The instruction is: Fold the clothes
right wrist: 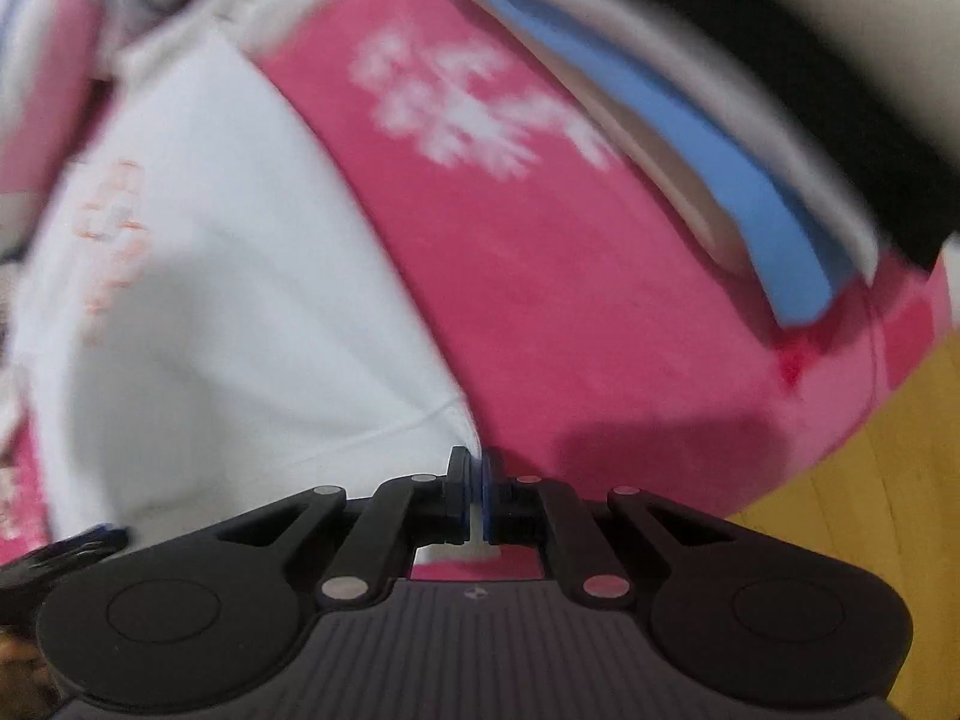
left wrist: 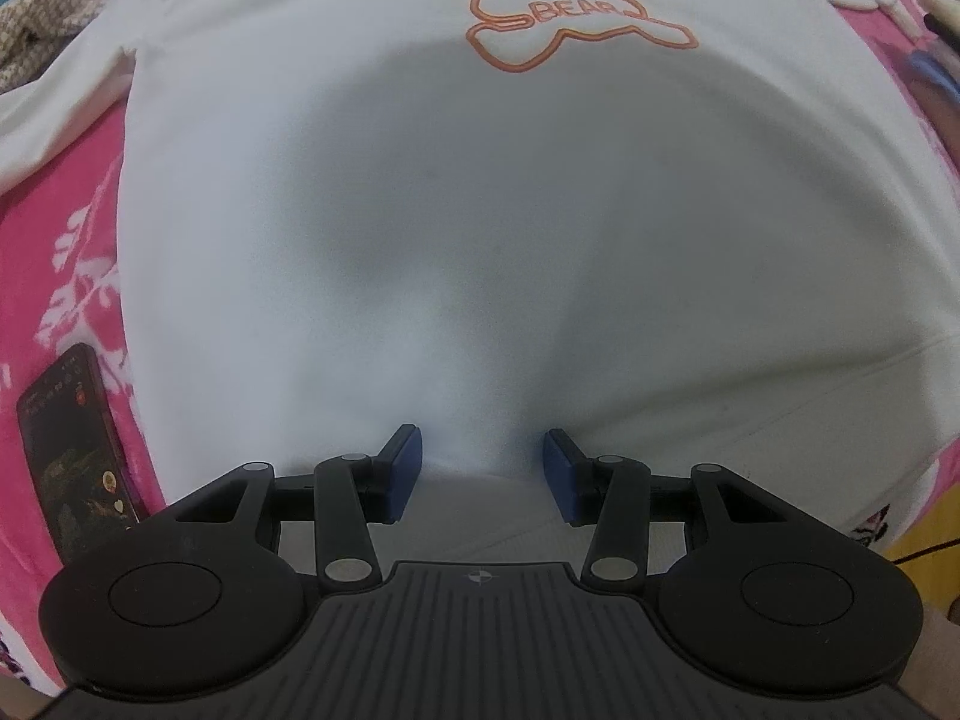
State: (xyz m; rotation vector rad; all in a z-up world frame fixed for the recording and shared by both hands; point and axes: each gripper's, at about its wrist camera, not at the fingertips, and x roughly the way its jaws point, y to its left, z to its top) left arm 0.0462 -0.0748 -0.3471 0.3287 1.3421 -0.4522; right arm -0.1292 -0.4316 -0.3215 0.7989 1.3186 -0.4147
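Pink bedspread (right wrist: 570, 300) bare beside white shirt's (right wrist: 240, 240) hem corner.

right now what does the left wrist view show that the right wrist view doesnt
Only the left wrist view: a dark phone on the pink blanket, a sharp orange bear print, and the left gripper open over the white shirt.
Only the right wrist view: the right gripper shut on the shirt's hem corner, wooden floor, a blue strip.
Both: shirt and blanket.
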